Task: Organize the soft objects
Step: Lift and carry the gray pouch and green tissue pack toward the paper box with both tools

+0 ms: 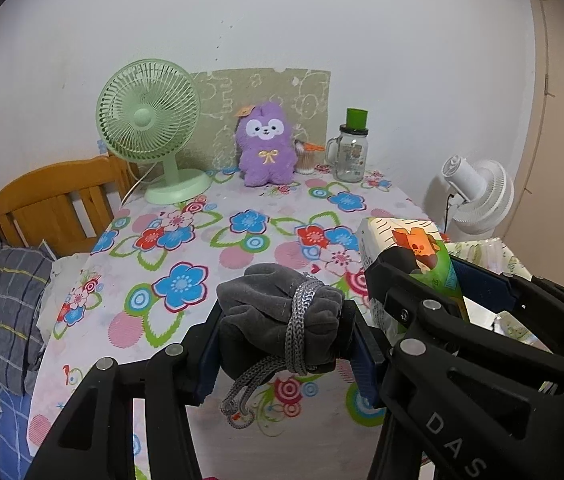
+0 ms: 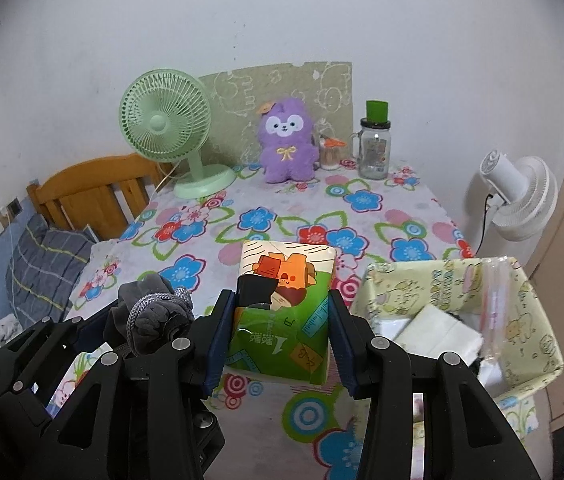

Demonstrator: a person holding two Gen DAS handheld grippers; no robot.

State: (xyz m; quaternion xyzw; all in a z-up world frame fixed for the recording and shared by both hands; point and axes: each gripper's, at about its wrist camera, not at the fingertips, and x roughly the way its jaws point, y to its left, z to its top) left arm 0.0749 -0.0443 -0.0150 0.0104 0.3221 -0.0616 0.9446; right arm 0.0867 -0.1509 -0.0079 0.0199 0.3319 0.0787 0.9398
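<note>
Flowered cloth (image 1: 217, 240) covers the table, set against a pale wall.

Held above the cloth's near half, the grey bundle (image 1: 277, 316) is a soft roll tied with a grey cord (image 1: 298, 320); loose cord ends hang below it. The left gripper (image 1: 286, 344) is clamped on it, one blue pad pressing each side. In the right view the bundle (image 2: 153, 312) sits at 9 o'clock from the tissue pack (image 2: 286, 312).

The right gripper (image 2: 277, 340) holds the green and orange pack with a pad on each long side, its far end jutting past the fingertips. Both grippers stand just beside each other; in the left view the right one (image 1: 414, 280) sits at 3 o'clock from the bundle.

At 3 o'clock from the pack, the open yellow box (image 2: 538, 320) stands at the table's right edge, with white packs and a clear bag inside.

Between the held things and the far edge, the cloth's middle lies bare. Along the far edge stand a green fan (image 1: 149, 120) at 11 o'clock, a purple plush (image 1: 267, 144) at 12, a small cup (image 1: 306, 160) and a jar (image 1: 350, 152) at 1.

Off the left edge are a wooden headboard (image 1: 53, 200) and a checked pillow (image 1: 1, 300); off the right edge, a white fan (image 2: 522, 196).
</note>
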